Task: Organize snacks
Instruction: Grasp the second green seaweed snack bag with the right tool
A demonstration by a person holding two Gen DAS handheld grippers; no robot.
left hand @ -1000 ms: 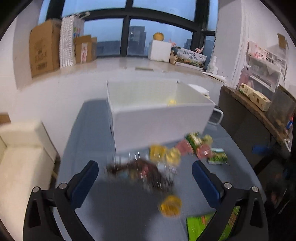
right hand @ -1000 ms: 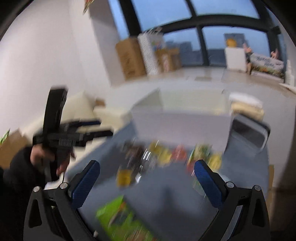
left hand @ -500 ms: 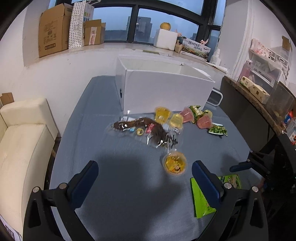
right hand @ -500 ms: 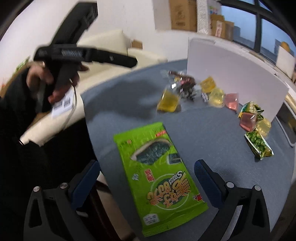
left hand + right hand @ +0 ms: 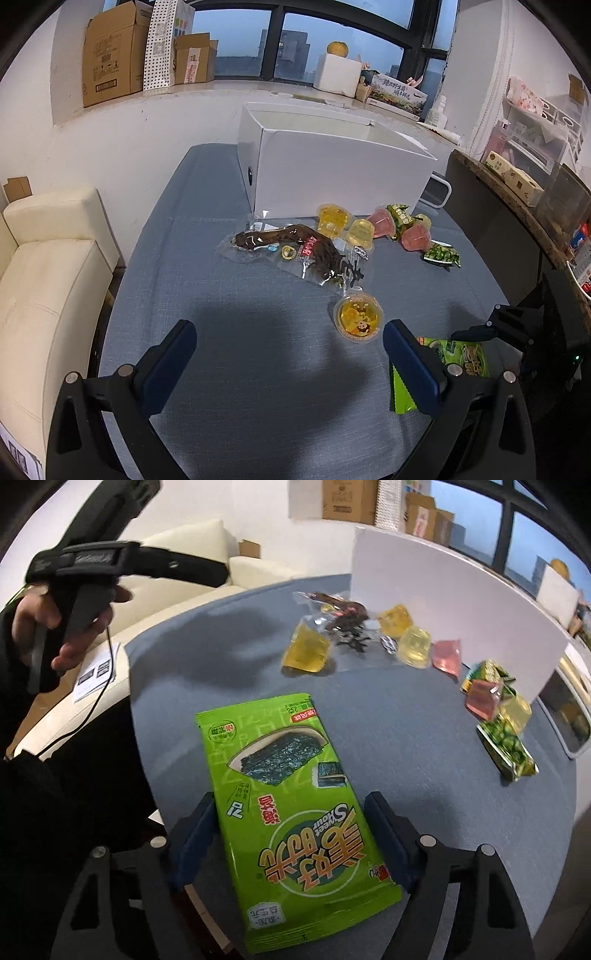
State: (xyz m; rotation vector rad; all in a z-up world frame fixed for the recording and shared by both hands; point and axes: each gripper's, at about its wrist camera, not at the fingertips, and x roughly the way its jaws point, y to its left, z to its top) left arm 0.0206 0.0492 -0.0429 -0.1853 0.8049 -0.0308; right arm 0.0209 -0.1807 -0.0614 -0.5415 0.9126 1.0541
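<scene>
Your right gripper (image 5: pixel 290 834) straddles the green seaweed pack (image 5: pixel 291 808); its jaws have just been closing, one pad at each long edge, though you cannot tell whether they press yet. That pack lies flat at the table's (image 5: pixel 258 369) near edge, well apart from the white box (image 5: pixel 332 173) at the far side. Flat foil gives you little to bite: closing across its width may only buckle it, or the pads may ride over the top. It also sits near the table edge, so a shove could push it off. Your left gripper (image 5: pixel 290 360) hangs spread and empty above bare cloth, nearer you than the box, with a jelly cup (image 5: pixel 358 319) just beyond its right finger. Counting what lies out: one seaweed pack, one clear pack of dark dried snack (image 5: pixel 295 251) in front of the box, six jelly cups as far as you can see (four yellowish, two pink), and two small green packets (image 5: pixel 441 254) off the box's right corner. One box; whether it holds anything is hidden.
</scene>
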